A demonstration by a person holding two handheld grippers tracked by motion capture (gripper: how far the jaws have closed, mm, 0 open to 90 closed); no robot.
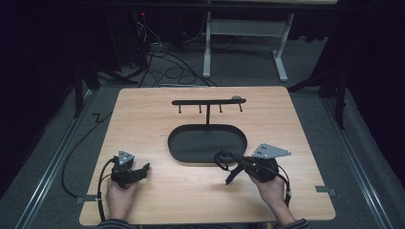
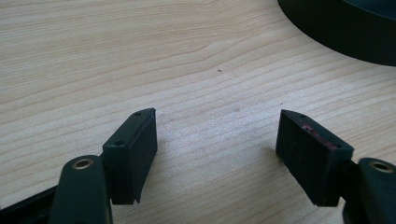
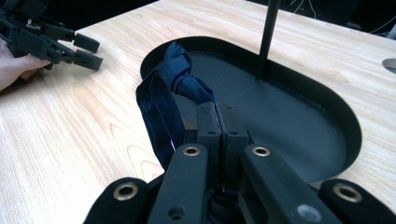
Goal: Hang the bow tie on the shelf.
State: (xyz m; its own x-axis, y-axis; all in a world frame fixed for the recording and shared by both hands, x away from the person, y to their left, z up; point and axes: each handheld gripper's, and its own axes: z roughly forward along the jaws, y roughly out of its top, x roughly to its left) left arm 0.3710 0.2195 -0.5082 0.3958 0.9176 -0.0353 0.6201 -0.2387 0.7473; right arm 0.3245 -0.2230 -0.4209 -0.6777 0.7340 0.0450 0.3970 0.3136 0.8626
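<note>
A dark blue fabric loop with a knot (image 3: 180, 79) hangs from my right gripper (image 3: 218, 109), whose jaws are pressed shut on it. In the high view that right gripper (image 1: 228, 161) sits at the near rim of a black oval tray (image 1: 181, 138), and the fabric loop (image 1: 222, 159) shows as a dark ring at its tip. A thin post rises from the tray to a black rack bar with small hooks (image 1: 208, 102). My left gripper (image 1: 142, 169) rests low over the bare wood at the front left, its jaws wide apart with nothing between the pads (image 2: 135, 149).
The wooden table (image 1: 143, 119) ends close behind the rack. The tray's black wall (image 2: 336, 32) lies ahead and right of the left gripper. A small grey disc (image 1: 236, 98) lies by the rack's right end. Cables and a white frame stand on the floor beyond.
</note>
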